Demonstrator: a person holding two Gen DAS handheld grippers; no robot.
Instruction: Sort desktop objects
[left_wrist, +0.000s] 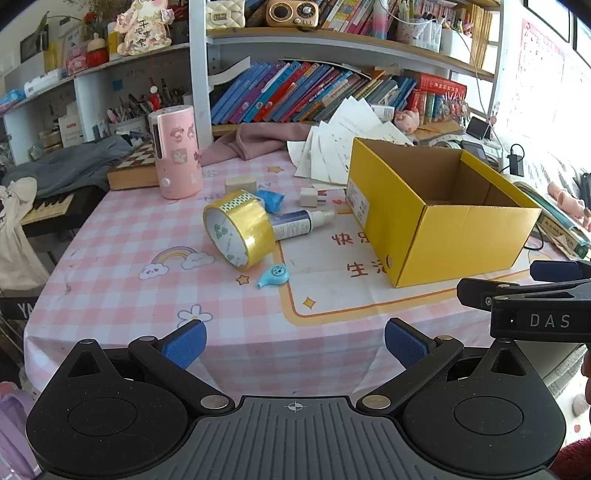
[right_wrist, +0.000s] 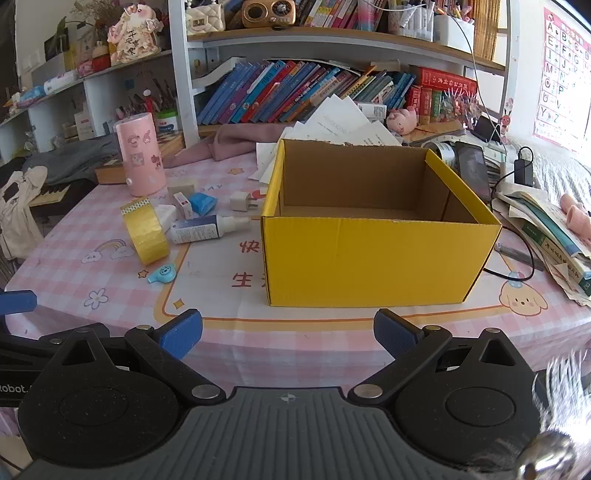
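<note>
Your left gripper (left_wrist: 293, 345) and right gripper (right_wrist: 288, 338) both gape wide, empty, at near table edge. Tape roll (left_wrist: 240, 229) leans on spray bottle (left_wrist: 301, 223), left of yellow box (right_wrist: 369, 258) — lift tape and bottle may roll.

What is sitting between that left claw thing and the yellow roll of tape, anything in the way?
Nothing visible blocks it. Between the open left gripper and the tape roll lies only bare checked tablecloth. The small blue whistle-shaped toy sits just right of that line, and the spray bottle lies behind the roll.
</note>
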